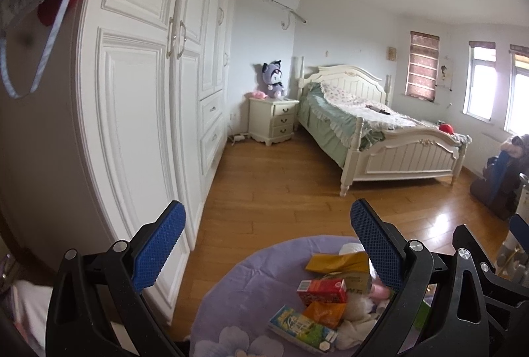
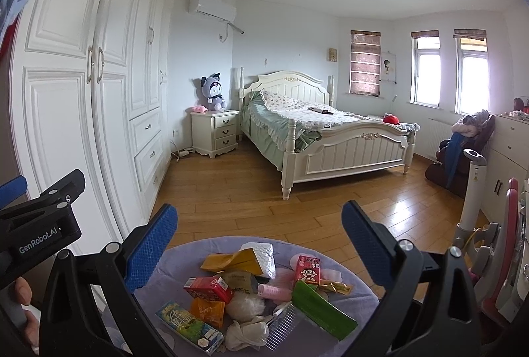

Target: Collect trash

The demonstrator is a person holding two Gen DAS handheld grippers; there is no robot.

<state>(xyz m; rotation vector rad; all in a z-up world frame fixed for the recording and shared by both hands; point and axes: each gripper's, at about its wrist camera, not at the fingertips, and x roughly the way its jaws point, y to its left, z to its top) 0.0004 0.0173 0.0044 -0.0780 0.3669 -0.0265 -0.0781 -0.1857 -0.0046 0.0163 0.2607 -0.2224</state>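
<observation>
Both black hand-held grippers with blue textured pads, left gripper [image 1: 267, 223] and right gripper [image 2: 259, 226], gape wide and empty above the round lilac rug [image 2: 350, 287], where a red carton [image 2: 208, 288], green-yellow box [image 2: 189, 327] and crumpled wrappers lie heaped

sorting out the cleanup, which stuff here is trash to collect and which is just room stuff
Trash, on the purple rug: red carton, yellow packet, orange wrapper, green wrapper, crumpled tissue.

Just lying about: plush toy, nightstand, bed, wardrobe.
</observation>
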